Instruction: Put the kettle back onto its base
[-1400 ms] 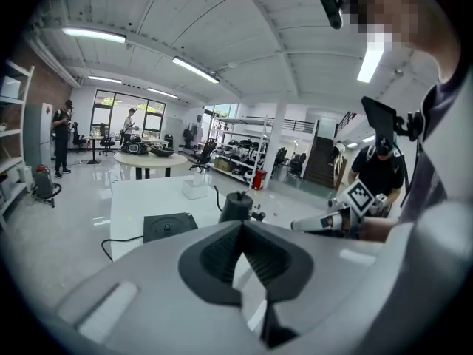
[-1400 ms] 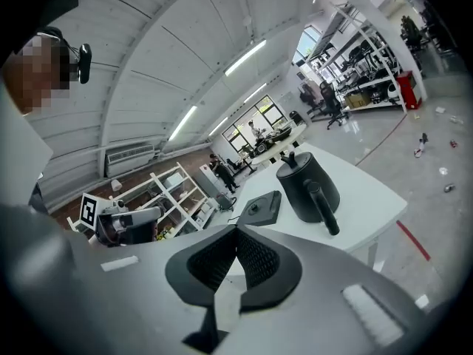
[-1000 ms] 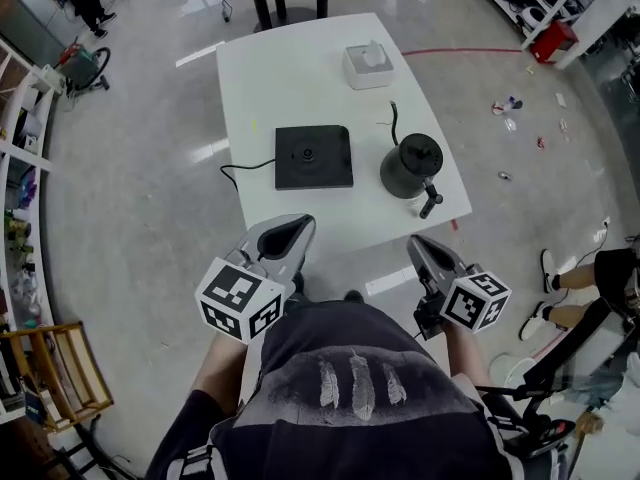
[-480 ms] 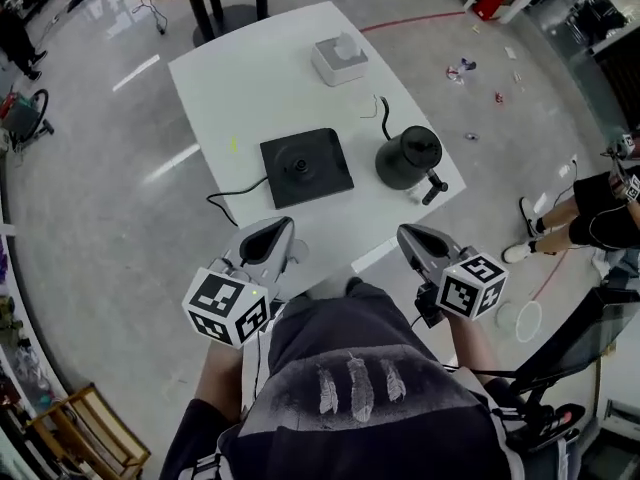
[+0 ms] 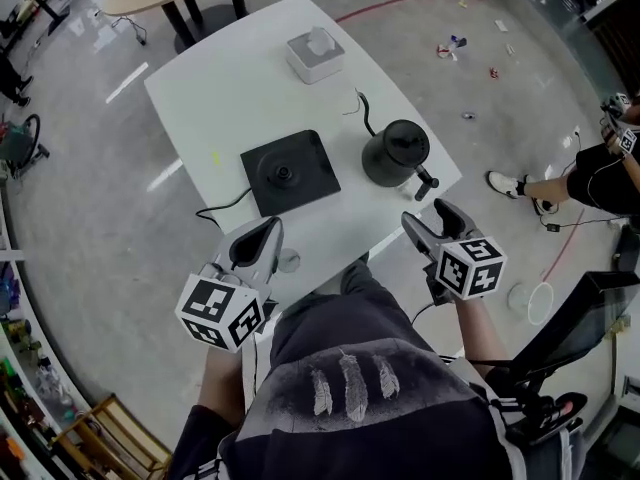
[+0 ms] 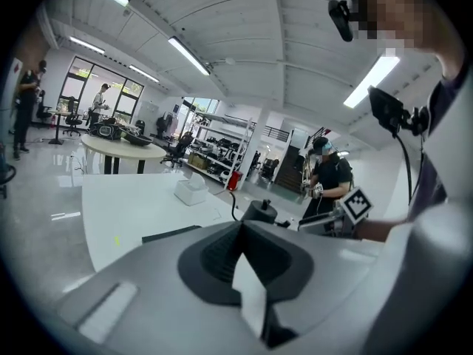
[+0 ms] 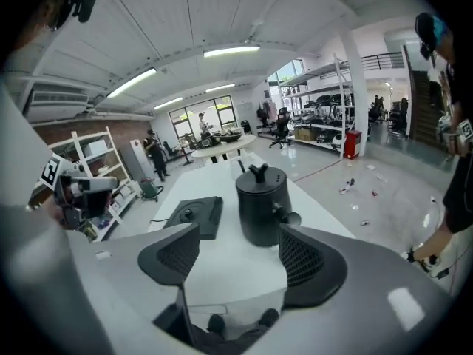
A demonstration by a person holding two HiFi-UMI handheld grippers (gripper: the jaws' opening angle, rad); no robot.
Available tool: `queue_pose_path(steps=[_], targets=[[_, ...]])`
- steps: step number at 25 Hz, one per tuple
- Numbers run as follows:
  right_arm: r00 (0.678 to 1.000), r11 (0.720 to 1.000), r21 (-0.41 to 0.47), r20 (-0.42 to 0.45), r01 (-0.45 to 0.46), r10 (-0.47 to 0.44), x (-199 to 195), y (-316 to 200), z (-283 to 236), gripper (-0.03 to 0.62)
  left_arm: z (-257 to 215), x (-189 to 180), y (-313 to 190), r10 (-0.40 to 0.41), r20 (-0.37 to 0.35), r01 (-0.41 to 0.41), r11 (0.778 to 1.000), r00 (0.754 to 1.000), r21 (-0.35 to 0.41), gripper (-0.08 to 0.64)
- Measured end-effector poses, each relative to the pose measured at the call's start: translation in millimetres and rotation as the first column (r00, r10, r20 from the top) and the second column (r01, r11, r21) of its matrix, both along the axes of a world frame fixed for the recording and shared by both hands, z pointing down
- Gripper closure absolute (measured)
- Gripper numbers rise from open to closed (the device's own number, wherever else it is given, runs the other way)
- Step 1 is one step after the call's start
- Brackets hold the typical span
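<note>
Reach step, I'd say: right tool (image 5: 430, 220) just spread its jaws with nothing between them, left tool (image 5: 262, 236) pressed together, so next it grabs the kettle (image 5: 396, 154) by its handle (image 5: 428, 181), right of the base (image 5: 290, 173).

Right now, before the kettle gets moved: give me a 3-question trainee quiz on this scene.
1. True or false: the kettle sits on its base.
2. What stands at the table's far end? A tissue box; B mug; C laptop.
3. Which gripper has its jaws apart?
Key: 1 false, it stands on the table beside the base. 2 A. 3 the right gripper; its jaws have just been opening, nothing between them.
</note>
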State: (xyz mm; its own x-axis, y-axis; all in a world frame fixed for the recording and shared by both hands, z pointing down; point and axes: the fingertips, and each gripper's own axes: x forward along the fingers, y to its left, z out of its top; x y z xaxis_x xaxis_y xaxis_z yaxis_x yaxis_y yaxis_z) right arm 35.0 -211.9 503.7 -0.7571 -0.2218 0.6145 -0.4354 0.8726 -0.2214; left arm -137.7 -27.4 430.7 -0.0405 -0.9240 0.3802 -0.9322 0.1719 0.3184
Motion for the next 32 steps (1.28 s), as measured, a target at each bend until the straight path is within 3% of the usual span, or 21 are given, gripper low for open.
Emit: queue_pose_path(steps=[5, 8, 13, 17, 21, 25, 32], targets=[[0.997, 1.0, 0.011, -0.074, -0.004, 0.005, 11.1, -51.5, 40.2, 0.236, 7.9, 10.3, -27.3, 0.004, 0.002, -0.004, 0.999, 1.0, -0.039, 0.56], [0.991, 0.998, 0.063, -0.135, 0.023, -0.015, 3.7, -79.2, 67.5, 0.235, 11.4, 14.4, -46.1, 0.009, 0.011, -0.008, 0.999, 1.0, -0.051, 0.56], [0.982, 0.992, 0.091, -0.177, 0.083, -0.066, -8.3, -90.3, 90.0, 0.241, 7.1, 22.1, -49.3, 0.002, 0.028, 0.0, 0.998, 1.0, -0.067, 0.56], [0.972, 0.982, 0.121, -0.203, 0.142, -0.116, -14.0, -87.6, 95.8, 0.35, 4.2, 20.7, -38.3, -0.026, 0.034, 0.029, 0.996, 0.999, -0.085, 0.56], [0.97, 0.975, 0.14, -0.196, 0.173, -0.144, -20.3, -82.7, 98.9, 0.499, 6.0, 17.9, -29.3, -0.045, 0.031, 0.048, 0.994, 0.998, -0.102, 0.56], [0.972, 0.971, 0.177, -0.203, 0.159, -0.122, -24.6, -85.8, 102.6, 0.512, 11.2, 17.4, -26.5, -0.04, 0.03, 0.043, 0.993, 0.999, -0.11, 0.56], [0.968, 0.968, 0.161, -0.195, 0.19, -0.158, -29.1, -80.9, 107.1, 0.526, 16.8, 15.5, -24.2, -0.028, 0.028, 0.031, 0.994, 0.999, -0.108, 0.56]])
